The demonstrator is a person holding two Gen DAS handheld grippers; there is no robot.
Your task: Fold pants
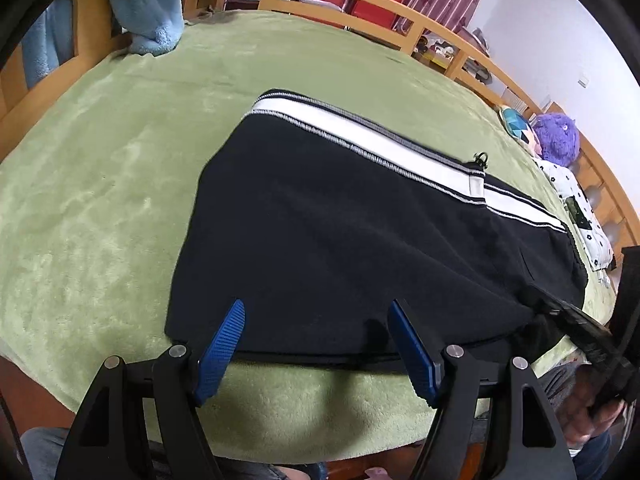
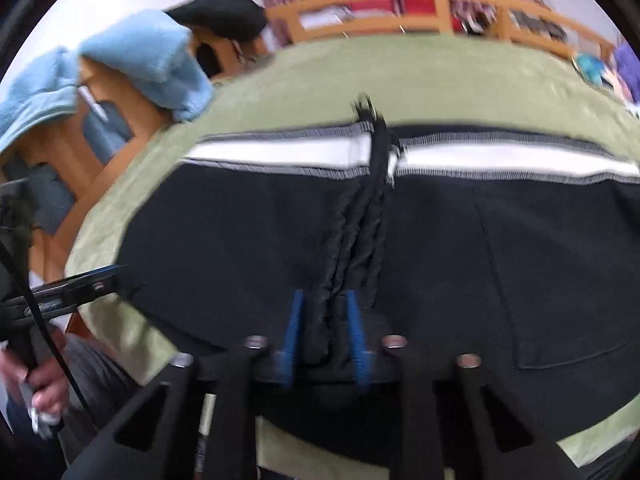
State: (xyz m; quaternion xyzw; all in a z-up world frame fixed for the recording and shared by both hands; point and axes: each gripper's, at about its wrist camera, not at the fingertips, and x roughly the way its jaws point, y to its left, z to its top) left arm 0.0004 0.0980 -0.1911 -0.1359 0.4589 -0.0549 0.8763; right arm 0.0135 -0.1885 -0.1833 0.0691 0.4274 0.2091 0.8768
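Black pants (image 1: 340,240) with a white side stripe (image 1: 360,136) lie folded on the green blanket (image 1: 100,200). My left gripper (image 1: 316,312) is open, its blue fingers (image 1: 224,344) just above the pants' near edge. In the right wrist view the pants (image 2: 240,232) fill the middle, and my right gripper (image 2: 326,308) is shut on a bunched ridge of the black fabric (image 2: 352,240) at the near edge. The right gripper also shows at the right edge of the left wrist view (image 1: 576,320).
A wooden bed rail (image 1: 380,12) runs around the far side. A light blue towel (image 1: 148,8) hangs at the far left corner. A purple plush toy (image 1: 556,136) and a spotted cloth (image 1: 576,204) lie at the right. The bed's near edge is just below the grippers.
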